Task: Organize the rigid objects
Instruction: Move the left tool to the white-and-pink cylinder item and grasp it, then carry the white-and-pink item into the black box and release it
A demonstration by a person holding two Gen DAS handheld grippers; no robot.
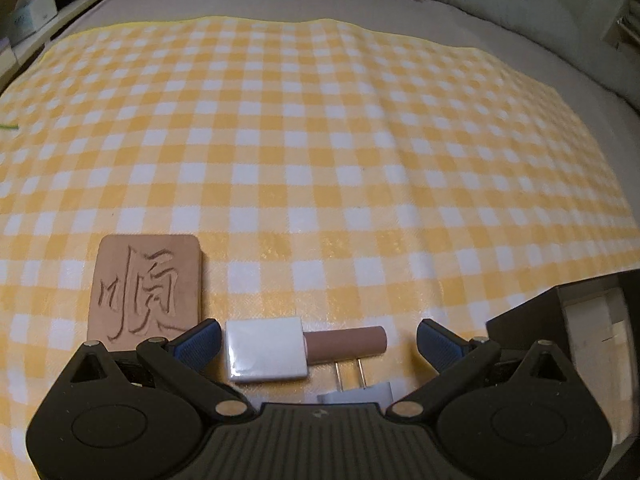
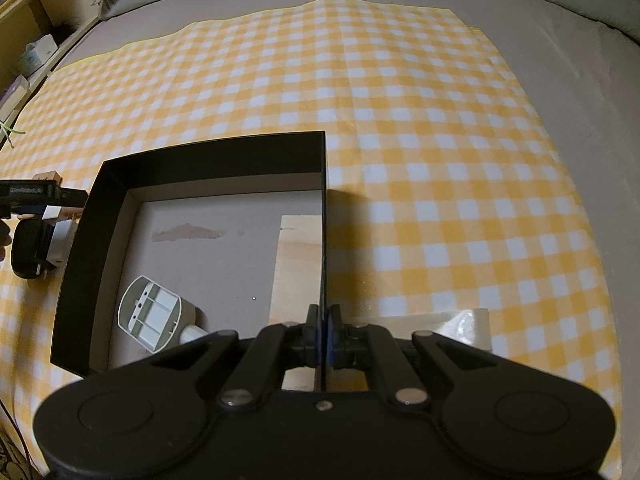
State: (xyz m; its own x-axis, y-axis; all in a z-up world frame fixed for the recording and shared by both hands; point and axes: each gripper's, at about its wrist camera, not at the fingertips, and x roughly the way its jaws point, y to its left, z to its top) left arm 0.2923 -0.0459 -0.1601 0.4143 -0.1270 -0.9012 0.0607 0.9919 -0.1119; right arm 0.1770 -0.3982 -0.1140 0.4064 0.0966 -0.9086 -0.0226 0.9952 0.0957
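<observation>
The left tool (image 1: 319, 340) is held wide open, nothing between its pads, pointed steeply down over a cluster on the yellow checked cloth (image 1: 320, 140). Between the fingers lie a white rectangular block (image 1: 264, 350), a brown cylinder (image 1: 346, 343) touching its right end, and a white two-pin plug (image 1: 354, 386) just near of them. A carved wooden tile (image 1: 146, 288) lies flat to the left, close beside the left finger.

The right tool (image 2: 323, 336) is closed narrow on the right wall of the black box (image 2: 224, 156), pinching the thin card edge. Inside the box a white plastic bracket (image 2: 150, 314) rests near the left corner; a pale wooden piece (image 2: 298, 264) lies against the right wall.

The likely trouble: with three pieces crowded together, a closing grip may catch two at once, or the cylinder may roll off when the block is disturbed. The left finger may also nudge the tile. The box wall, thin and flexible, could buckle or slip if pulled.

The box's left wall stands just right of the cluster, so any lift must clear its rim. The far cloth lies open, and the surface beneath looks like a bed, soft underfoot.
</observation>
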